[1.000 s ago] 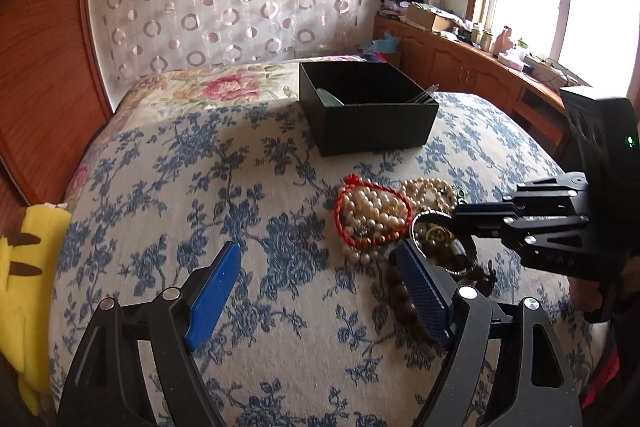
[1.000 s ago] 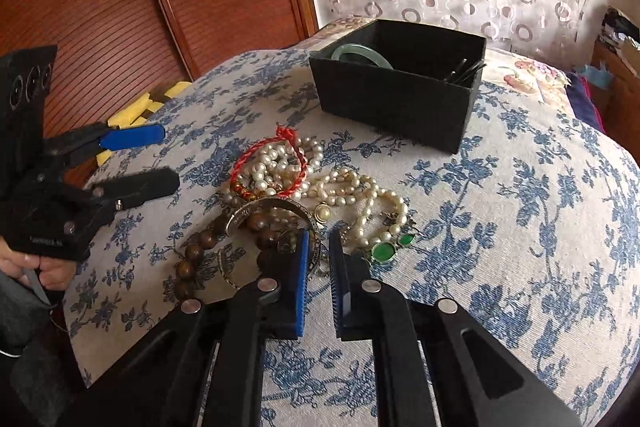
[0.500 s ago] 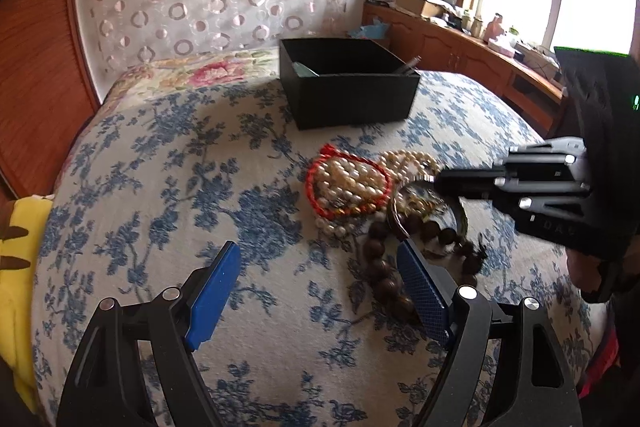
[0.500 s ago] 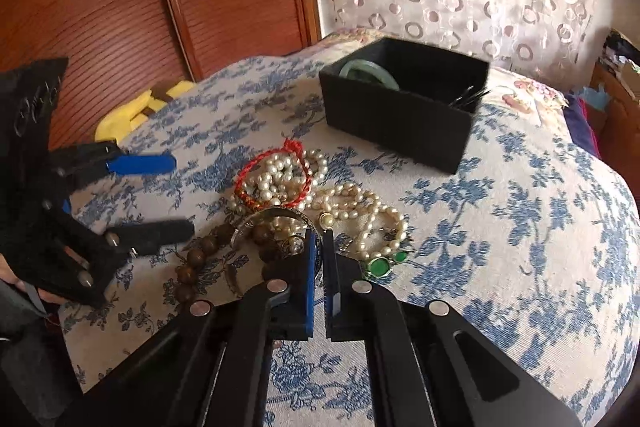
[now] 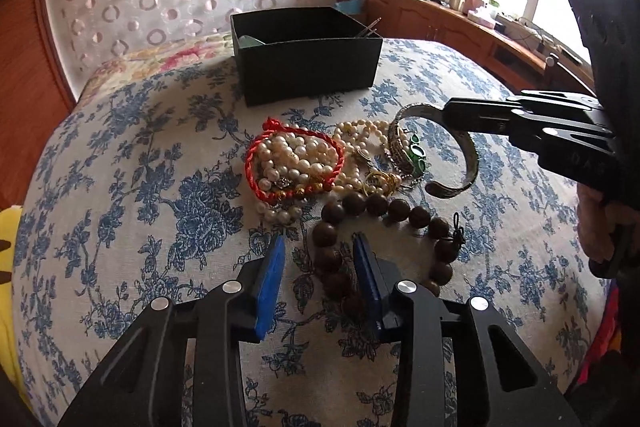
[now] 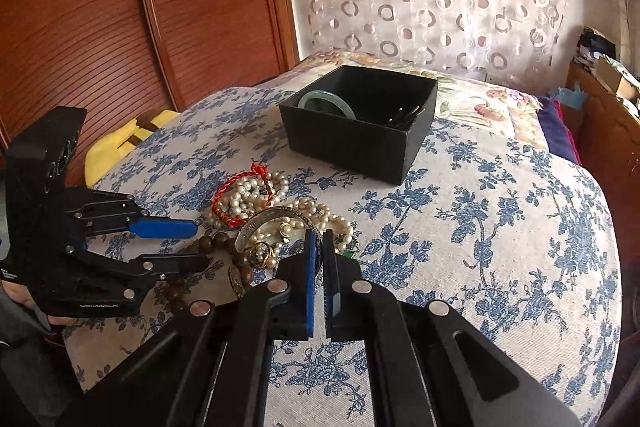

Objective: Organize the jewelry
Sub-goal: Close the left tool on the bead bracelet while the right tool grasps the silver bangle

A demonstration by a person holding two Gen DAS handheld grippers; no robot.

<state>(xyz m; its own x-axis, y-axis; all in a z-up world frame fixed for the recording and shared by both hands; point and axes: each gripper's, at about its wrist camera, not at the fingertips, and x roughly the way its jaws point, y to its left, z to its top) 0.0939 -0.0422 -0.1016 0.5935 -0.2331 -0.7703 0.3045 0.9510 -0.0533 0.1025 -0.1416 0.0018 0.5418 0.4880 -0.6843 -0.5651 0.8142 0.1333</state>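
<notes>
A pile of jewelry lies on the bed: a red cord bracelet [image 5: 294, 163] around pearl strands [image 5: 296, 155], a brown wooden bead bracelet [image 5: 360, 211] and small gold pieces. My right gripper [image 6: 319, 239] is shut on a silver cuff bangle [image 5: 468, 155], lifted a little above the pile; the bangle also shows in the right wrist view [image 6: 264, 223]. My left gripper [image 5: 318, 247] is partly closed, its blue fingers either side of the wooden beads, not touching them. A black box [image 5: 308, 67] behind the pile holds a green bangle [image 6: 326, 101] and hairpins.
The bed has a blue-flowered cover [image 5: 120, 187]. A yellow plush [image 6: 116, 143] lies at the bed's edge by the wooden wardrobe [image 6: 120, 7]. A wooden counter with clutter [image 5: 460, 15] runs under the window on the right.
My right gripper has shut on the silver bangle and lifted it off the pile. My left gripper has narrowed and moved in over the wooden beads.
</notes>
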